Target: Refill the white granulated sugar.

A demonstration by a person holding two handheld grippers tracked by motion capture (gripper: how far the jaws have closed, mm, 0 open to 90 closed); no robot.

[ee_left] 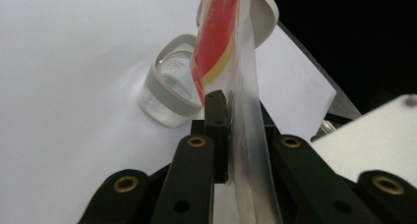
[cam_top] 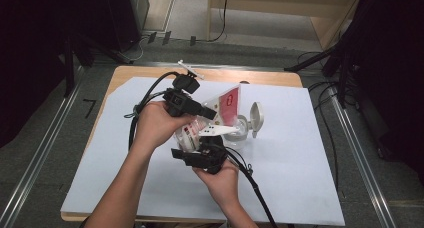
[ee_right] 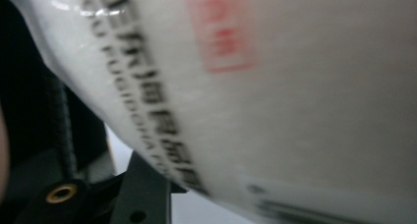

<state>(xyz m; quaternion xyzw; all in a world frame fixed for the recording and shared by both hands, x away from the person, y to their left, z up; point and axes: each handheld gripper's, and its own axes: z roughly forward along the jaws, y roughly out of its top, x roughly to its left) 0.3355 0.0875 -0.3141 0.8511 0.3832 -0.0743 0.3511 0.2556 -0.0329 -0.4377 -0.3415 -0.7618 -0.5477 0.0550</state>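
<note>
Left gripper (ee_left: 228,135): jaws pinched on the clear edge of the red-and-white pouch (ee_left: 221,42), which rises beyond them. Open clear jar (ee_left: 169,94) on the table (ee_left: 59,86), just past the jaws. Right gripper (cam_top: 202,155): pouch's white bulk against its jaws; grip unclear.

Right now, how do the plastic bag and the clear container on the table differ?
The plastic bag is held up off the table, its flat edge pinched in the left gripper; the clear container stands on the white sheet. The plastic bag is soft, with red and yellow print; the clear container is rigid, with a pale rim and its lid flipped open. Both are partly see-through.
</note>
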